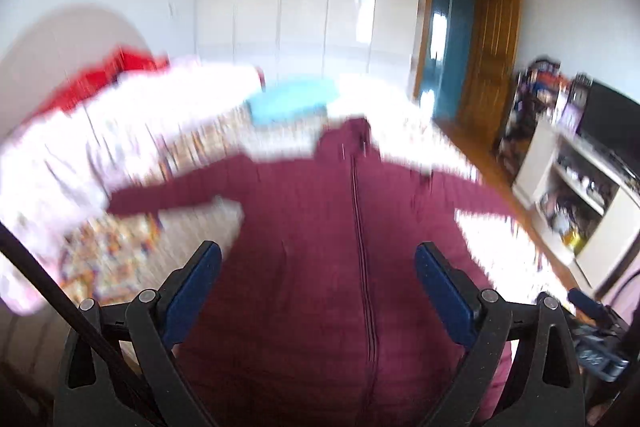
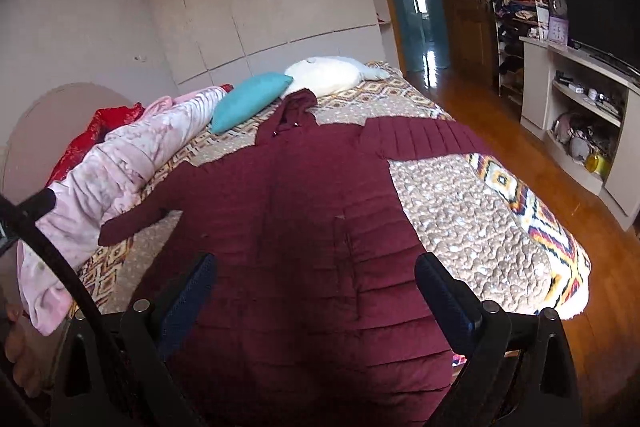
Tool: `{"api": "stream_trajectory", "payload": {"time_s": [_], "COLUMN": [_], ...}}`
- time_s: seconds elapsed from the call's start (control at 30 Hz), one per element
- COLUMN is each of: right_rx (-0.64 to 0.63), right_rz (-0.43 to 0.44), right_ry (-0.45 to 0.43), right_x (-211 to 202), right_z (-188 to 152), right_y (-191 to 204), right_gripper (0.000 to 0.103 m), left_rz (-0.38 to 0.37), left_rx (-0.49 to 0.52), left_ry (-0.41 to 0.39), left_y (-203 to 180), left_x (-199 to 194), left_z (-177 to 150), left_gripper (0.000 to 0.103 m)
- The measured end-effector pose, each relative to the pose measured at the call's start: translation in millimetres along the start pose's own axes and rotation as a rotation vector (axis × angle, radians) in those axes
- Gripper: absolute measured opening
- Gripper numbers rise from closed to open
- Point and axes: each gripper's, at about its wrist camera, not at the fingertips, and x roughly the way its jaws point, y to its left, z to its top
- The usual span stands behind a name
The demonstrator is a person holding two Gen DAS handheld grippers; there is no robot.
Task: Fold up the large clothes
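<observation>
A dark maroon quilted coat (image 2: 304, 211) lies spread flat on the bed, hood towards the far pillows, sleeves out to both sides. The blurred left wrist view has the same coat (image 1: 304, 247) with its front zip running down the middle. My left gripper (image 1: 318, 259) hovers open above the coat's lower body, nothing between its blue pads. My right gripper (image 2: 316, 269) is open too, above the coat's lower part, holding nothing. The other gripper's blue tip (image 1: 588, 305) peeks in at the lower right of the left wrist view.
The patterned bedspread (image 2: 480, 211) covers the bed. A pink garment (image 2: 120, 167) and a red one (image 2: 104, 123) lie along the left side. A teal pillow (image 2: 248, 101) and a white pillow (image 2: 324, 73) sit at the far end. Wood floor (image 2: 520, 131) and a white shelf unit (image 2: 580, 99) are to the right.
</observation>
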Motion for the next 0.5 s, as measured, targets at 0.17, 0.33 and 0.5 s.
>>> {"api": "stream_trajectory", "payload": {"time_s": [0.17, 0.33, 0.5], "right_rx": [-0.069, -0.149, -0.112], "right_rz": [-0.084, -0.183, -0.162], "right_ry": [-0.125, -0.052, 0.043], "right_x": [-23.2, 11.6, 40.0], "right_z": [6.6, -15.6, -43.1], "right_y": [34.0, 52.8, 43.6], "right_gripper": [0.103, 0.103, 0.103], "left_rz": [0.079, 0.035, 0.063], "left_rx": [0.048, 0.05, 0.025], "left_ry": [-0.203, -0.156, -0.097], "left_y": [-5.8, -6.6, -1.2], "left_x": [-71.8, -50.3, -6.8], "left_z": [22.6, 11.6, -32.1], "left_gripper": [0.099, 0.1, 0.1]}}
